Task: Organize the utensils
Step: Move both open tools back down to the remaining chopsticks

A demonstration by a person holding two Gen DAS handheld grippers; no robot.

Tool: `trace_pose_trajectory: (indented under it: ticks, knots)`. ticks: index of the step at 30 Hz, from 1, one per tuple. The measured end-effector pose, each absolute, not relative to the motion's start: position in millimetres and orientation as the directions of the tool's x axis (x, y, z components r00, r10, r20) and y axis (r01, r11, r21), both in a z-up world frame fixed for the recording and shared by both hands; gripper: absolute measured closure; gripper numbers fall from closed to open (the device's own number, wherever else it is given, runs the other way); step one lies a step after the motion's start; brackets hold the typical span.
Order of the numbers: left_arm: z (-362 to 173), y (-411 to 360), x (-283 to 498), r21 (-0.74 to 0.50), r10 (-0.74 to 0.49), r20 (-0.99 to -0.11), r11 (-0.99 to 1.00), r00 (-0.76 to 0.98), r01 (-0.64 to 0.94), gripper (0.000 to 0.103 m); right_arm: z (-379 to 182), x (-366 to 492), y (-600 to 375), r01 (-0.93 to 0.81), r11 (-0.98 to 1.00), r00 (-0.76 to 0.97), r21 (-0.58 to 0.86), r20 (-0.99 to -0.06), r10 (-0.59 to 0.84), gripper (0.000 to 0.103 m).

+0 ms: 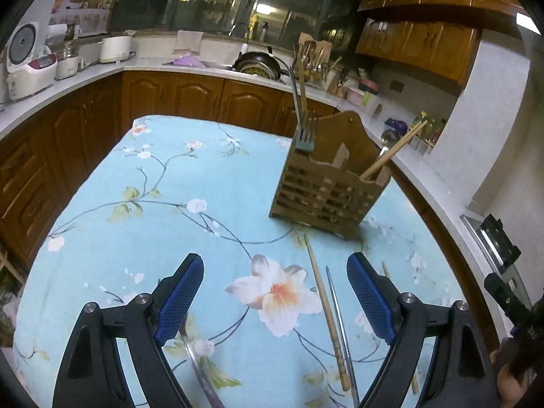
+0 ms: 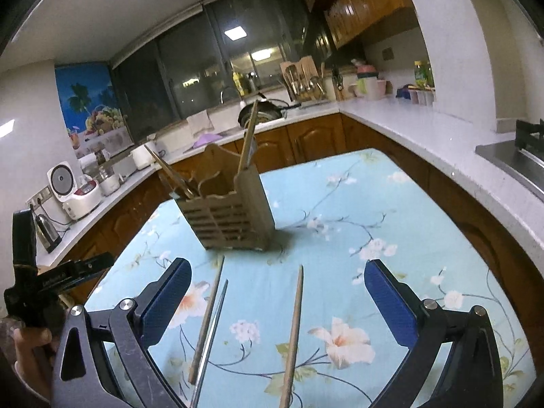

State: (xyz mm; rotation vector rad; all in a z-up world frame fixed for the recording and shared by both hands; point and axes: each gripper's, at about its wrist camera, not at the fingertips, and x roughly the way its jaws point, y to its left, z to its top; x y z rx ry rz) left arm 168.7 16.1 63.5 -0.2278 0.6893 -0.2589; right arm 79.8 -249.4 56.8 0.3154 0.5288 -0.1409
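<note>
A wooden slatted utensil holder (image 1: 328, 188) stands on the floral blue tablecloth (image 1: 153, 183); it holds forks, a spoon and a chopstick. It also shows in the right wrist view (image 2: 231, 210). My left gripper (image 1: 275, 299) is open and empty above the cloth. Between its fingers lie a wooden chopstick (image 1: 326, 312) and a thin metal chopstick (image 1: 341, 336); a metal utensil handle (image 1: 200, 374) lies by the left finger. My right gripper (image 2: 277, 301) is open and empty over a wooden chopstick (image 2: 294, 336), with a wooden (image 2: 207, 319) and a metal chopstick (image 2: 212, 336) to its left.
Kitchen counters (image 1: 68, 81) with wooden cabinets wrap around the table. A rice cooker (image 1: 27, 61), a pan (image 1: 260, 63) at the sink and a knife block stand on them. A stove (image 2: 520, 156) is at the right. The other hand-held gripper shows at each frame's edge.
</note>
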Motion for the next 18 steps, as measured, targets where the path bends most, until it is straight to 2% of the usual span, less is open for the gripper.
trace_pose_trajectory:
  ticks: [10, 13, 18]
  knots:
    - [47.6, -1.9, 186.7, -0.279, -0.320, -0.664, 0.945, 0.676, 0.173, 0.018, 38.0, 89.6, -251.4, 0.221, 0.942, 0.820, 0.253, -0.571, -0.039, 0.001]
    - [42.1, -7.1, 197.1, -0.280, -0.324, -0.689, 0.944, 0.648, 0.174, 0.020, 28.3, 97.5, -251.3, 0.223, 0.944, 0.800, 0.245, -0.599, -0.034, 0.005]
    - [30.2, -18.2, 221.8, -0.283, -0.332, -0.736, 0.942, 0.590, 0.178, 0.033, 11.0, 114.2, -254.1, 0.231, 0.942, 0.758, 0.245, -0.652, -0.016, 0.019]
